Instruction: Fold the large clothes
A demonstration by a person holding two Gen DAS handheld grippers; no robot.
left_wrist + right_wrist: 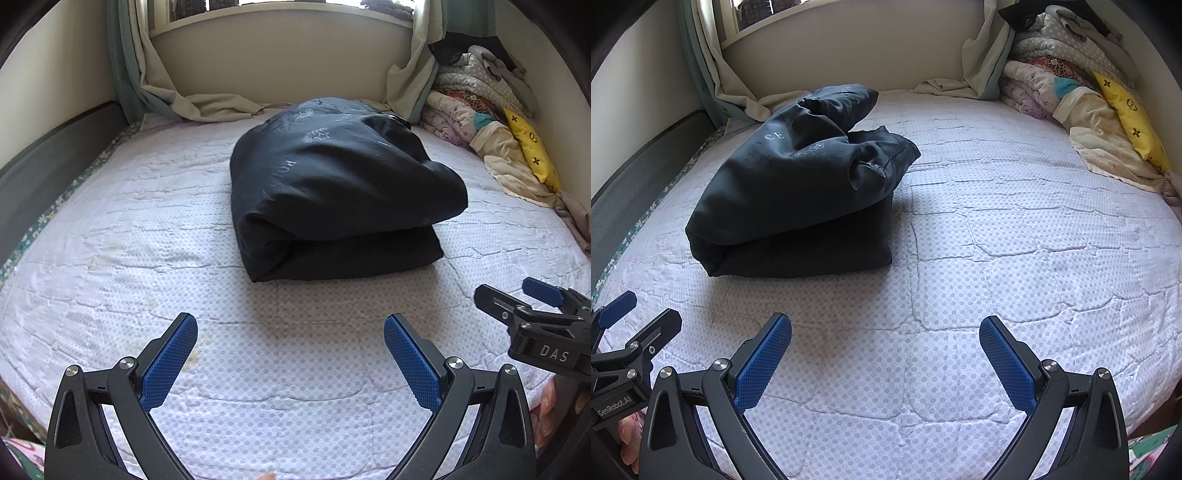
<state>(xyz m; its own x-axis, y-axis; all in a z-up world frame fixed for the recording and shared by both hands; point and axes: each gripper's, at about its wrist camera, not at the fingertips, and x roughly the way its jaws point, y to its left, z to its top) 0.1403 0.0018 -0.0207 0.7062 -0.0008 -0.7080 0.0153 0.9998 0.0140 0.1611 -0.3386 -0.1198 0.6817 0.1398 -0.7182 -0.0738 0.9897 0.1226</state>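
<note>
Your left gripper [290, 354] hangs over the near part of the bed [110, 258], its jaws spread wide apart with nothing between them, only the dotted white quilted cover beneath. Your right gripper [885, 356] does the same a little to the right, jaws also wide apart and empty. In the left wrist view your right gripper [532, 314] shows at the right edge, beside and clear of the left one; in the right wrist view your left gripper [631, 332] sits at the left edge.

The dark garment [332, 192] lies folded into a thick bundle in the middle of the bed, well apart from both grippers and on their far side. It is stacked in two layers, a flatter lower one with a puffier upper one doubled over it, and the rounded fold faces the left. Pale printed lettering and small emblems show on its top. From the right wrist view the garment [798, 184] sits to the left of centre, with a rumpled end sticking out on the right of the upper layer.

Along the far right of the bed a heap of blankets [480, 96] leans against the wall, with a yellow pillow [532, 147] on its near side. Curtains [166, 85] hang at the far wall and trail onto the bed.
</note>
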